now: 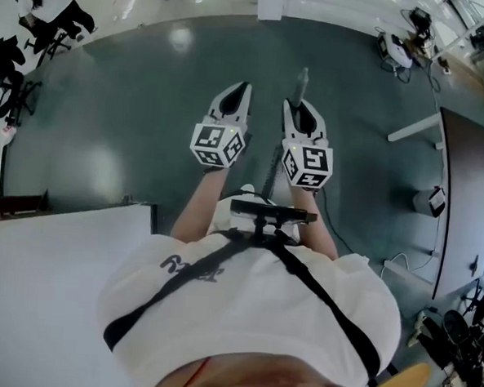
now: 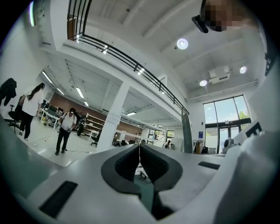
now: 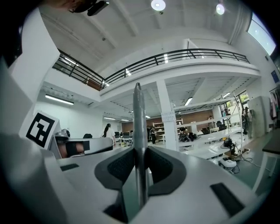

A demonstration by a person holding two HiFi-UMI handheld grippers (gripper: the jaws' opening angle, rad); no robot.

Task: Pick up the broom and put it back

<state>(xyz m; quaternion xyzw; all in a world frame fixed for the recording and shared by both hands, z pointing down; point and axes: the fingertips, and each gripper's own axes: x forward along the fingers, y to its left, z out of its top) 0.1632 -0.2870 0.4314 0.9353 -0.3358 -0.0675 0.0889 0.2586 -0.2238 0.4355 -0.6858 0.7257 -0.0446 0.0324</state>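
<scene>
Above dark grey floor point(image 1: 108, 107), my right tool point(image 3: 140, 159) alone pinches the slim grey metal broom handle point(image 3: 138, 113), left tool point(image 2: 139, 154) pressed together, so it could pivot loose.

1. The left gripper point(image 1: 245, 91) and the right gripper point(image 1: 300, 107) have white shells. Their fingers point(image 3: 162, 168) carry dark grey pads with a fine dotted texture.
2. Each marker cube point(image 1: 219, 145) is white with black square patterns on its faces.
3. The broom handle point(image 3: 138, 127) is plain silver-grey metal.
4. The floor point(image 1: 134, 92) is dark grey-green and glossy, and it changes to pale white at 11 o'clock.
5. The person's shirt point(image 1: 243, 311) is white, crossed by black straps point(image 1: 321, 296).
</scene>
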